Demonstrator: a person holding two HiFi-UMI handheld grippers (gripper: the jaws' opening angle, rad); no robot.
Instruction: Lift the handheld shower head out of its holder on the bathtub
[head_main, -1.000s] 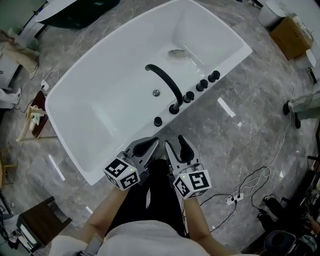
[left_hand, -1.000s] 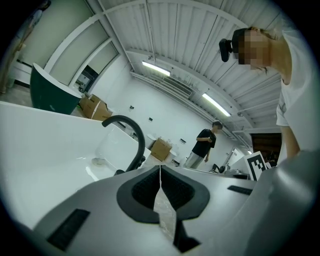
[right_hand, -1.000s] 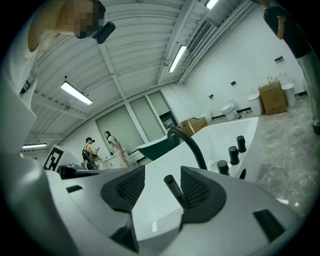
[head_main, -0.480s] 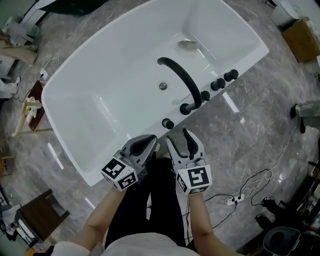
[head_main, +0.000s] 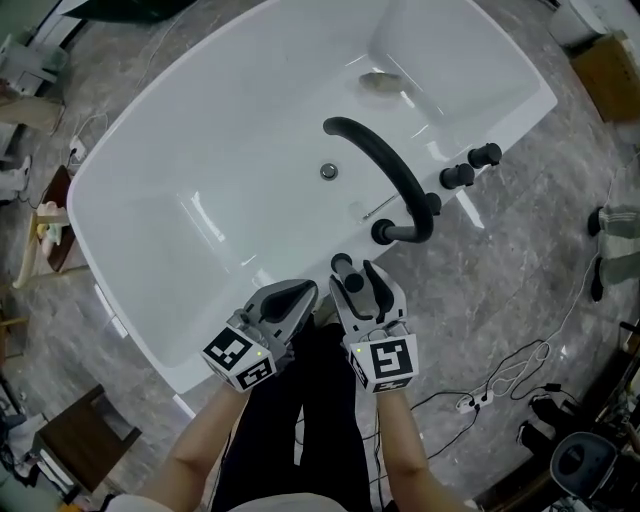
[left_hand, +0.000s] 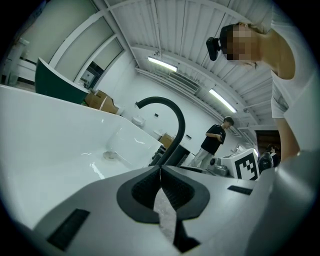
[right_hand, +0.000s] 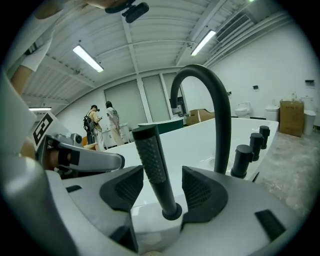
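The handheld shower head (head_main: 343, 266) is a slim black stick standing upright in its holder on the white bathtub's (head_main: 200, 120) near rim. My right gripper (head_main: 358, 285) is open, one jaw on either side of it. In the right gripper view the shower head (right_hand: 152, 165) rises between the pads (right_hand: 200, 189) with a gap on both sides. My left gripper (head_main: 297, 293) hovers just left of it over the rim, shut and empty; its pads (left_hand: 167, 186) meet in the left gripper view.
A black arched spout (head_main: 375, 155) stands just beyond the shower head, with black knobs (head_main: 458, 176) further right along the rim. A drain (head_main: 329, 171) lies in the tub floor. A power strip with cables (head_main: 465, 403) lies on the marble floor at right. People (left_hand: 215, 142) stand in the background.
Both grippers have sunk toward the tub's near rim. The right gripper has rolled more upright and its jaws now flank the shower head, which was ahead of them before.
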